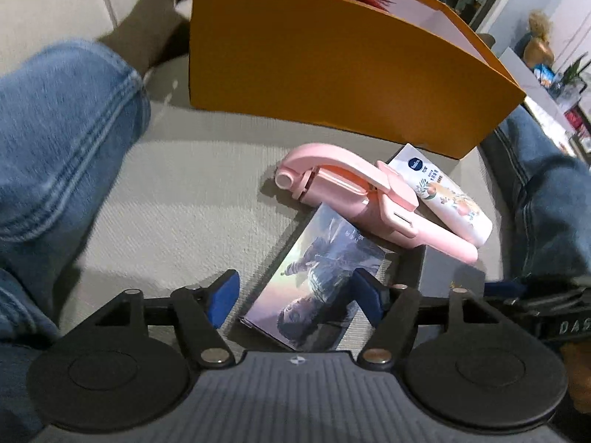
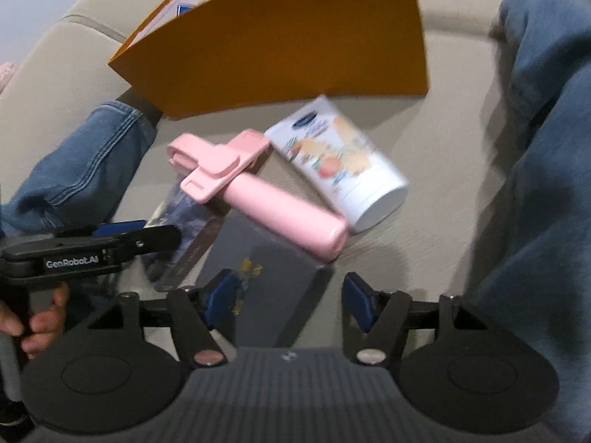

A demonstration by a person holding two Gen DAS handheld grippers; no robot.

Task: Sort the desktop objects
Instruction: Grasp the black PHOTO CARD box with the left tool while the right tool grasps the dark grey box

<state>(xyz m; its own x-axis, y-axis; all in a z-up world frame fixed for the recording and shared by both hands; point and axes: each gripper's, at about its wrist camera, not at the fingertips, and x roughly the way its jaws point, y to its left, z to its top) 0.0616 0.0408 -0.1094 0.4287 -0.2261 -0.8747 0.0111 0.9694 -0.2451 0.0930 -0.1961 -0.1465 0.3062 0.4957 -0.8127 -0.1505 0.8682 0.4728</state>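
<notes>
A picture box (image 1: 314, 280) with an illustrated cover lies flat on the beige cushion, and my open left gripper (image 1: 295, 297) hovers over its near end. A pink folding handle (image 1: 369, 199) lies across the box's far end, beside a white tube (image 1: 447, 195). In the right wrist view my open, empty right gripper (image 2: 288, 299) hovers over a dark grey box (image 2: 266, 277), with the pink handle (image 2: 266, 192) and white tube (image 2: 343, 162) just beyond. The left gripper's body (image 2: 92, 251) shows at the left there.
An orange cardboard box (image 1: 332, 70) holding colourful items stands behind the objects; it also shows in the right wrist view (image 2: 288, 37). My jeans-clad legs (image 1: 62, 140) flank the work area on both sides (image 2: 546, 147).
</notes>
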